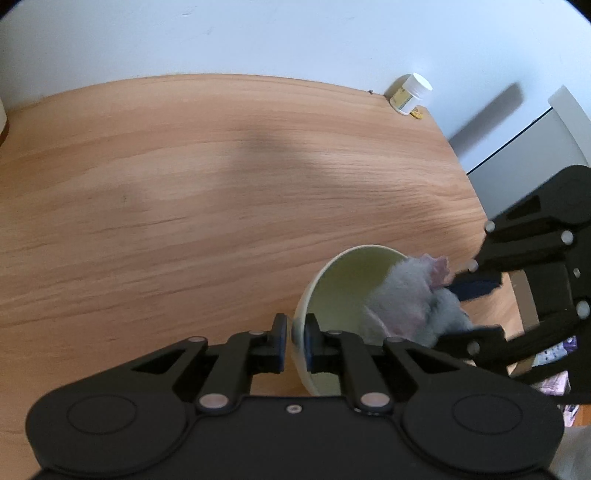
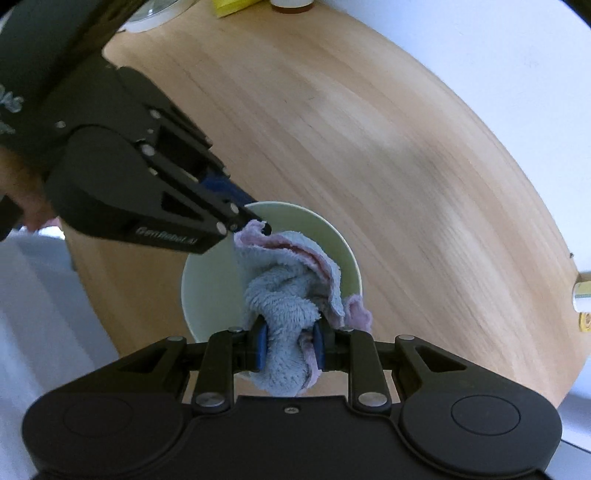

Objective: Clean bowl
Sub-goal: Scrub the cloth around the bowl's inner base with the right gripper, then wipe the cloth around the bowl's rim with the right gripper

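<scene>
Wooden table point(image 1: 184, 192): broad bare surface runs left and away toward the white wall point(image 1: 258, 33); its right edge curves close past the work.

Bowl point(image 1: 343, 291), pale green, tilted on its side near that right edge, mouth toward the right gripper.

Cloth point(image 2: 291, 295), blue-grey terry with pink trim, bunched inside the bowl and spilling over its rim.

Left gripper point(image 1: 295, 339): jaws clamped on the bowl's rim, one finger outside the wall, one inside.

Right gripper point(image 2: 290, 345): jaws pinched on the cloth wad, tips at the bowl's mouth.

Small white bottle point(image 1: 410, 94) stands at the table's far right corner, against the wall; a yellow scrap beside it, possibly a label.
</scene>
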The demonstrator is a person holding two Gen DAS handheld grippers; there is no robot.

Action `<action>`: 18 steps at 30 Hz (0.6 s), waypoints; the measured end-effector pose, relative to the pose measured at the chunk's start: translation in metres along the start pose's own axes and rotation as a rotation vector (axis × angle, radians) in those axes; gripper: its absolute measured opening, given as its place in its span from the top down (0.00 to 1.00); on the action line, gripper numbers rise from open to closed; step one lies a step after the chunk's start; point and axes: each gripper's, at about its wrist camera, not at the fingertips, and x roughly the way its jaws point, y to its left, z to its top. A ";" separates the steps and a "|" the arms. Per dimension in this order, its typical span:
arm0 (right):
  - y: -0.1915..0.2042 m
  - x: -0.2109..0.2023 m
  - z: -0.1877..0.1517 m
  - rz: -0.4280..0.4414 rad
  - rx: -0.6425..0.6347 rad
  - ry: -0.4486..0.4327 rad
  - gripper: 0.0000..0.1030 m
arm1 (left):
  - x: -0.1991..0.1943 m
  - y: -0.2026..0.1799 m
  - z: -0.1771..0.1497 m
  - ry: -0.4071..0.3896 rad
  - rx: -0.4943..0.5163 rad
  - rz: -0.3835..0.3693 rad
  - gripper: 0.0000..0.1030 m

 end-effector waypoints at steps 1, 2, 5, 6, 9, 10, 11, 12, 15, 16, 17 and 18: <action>0.004 0.002 0.000 -0.008 -0.034 0.021 0.74 | 0.000 -0.001 0.000 -0.003 0.002 0.002 0.91; 0.010 0.005 0.000 -0.025 -0.073 0.037 0.74 | 0.000 -0.001 0.000 -0.004 0.007 0.003 0.91; 0.024 0.021 0.000 -0.082 -0.164 0.079 0.74 | 0.001 -0.003 0.000 0.000 0.011 0.004 0.91; 0.025 0.026 0.000 -0.081 -0.172 0.084 0.74 | 0.000 -0.002 0.000 0.002 0.014 0.003 0.91; 0.025 0.038 -0.001 -0.067 -0.177 0.089 0.74 | -0.002 0.000 -0.001 0.004 0.017 0.003 0.91; 0.022 0.041 -0.002 -0.055 -0.166 0.083 0.74 | -0.002 0.000 -0.002 0.003 0.012 0.002 0.91; 0.021 0.042 -0.002 -0.051 -0.161 0.079 0.74 | -0.002 0.001 -0.002 0.003 0.010 0.002 0.91; 0.019 0.043 -0.003 -0.047 -0.155 0.076 0.74 | -0.003 0.000 -0.002 0.002 0.010 0.003 0.91; 0.017 0.047 -0.005 -0.043 -0.139 0.059 0.74 | -0.003 -0.001 -0.002 0.003 0.011 0.006 0.91; 0.017 0.048 -0.006 -0.045 -0.135 0.054 0.74 | -0.003 -0.001 -0.002 0.003 0.009 0.005 0.91; 0.017 0.049 -0.006 -0.046 -0.130 0.050 0.73 | -0.003 0.000 -0.002 0.002 -0.002 -0.001 0.91; 0.016 0.051 -0.006 -0.048 -0.118 0.041 0.73 | -0.003 0.001 -0.003 0.001 -0.006 -0.006 0.92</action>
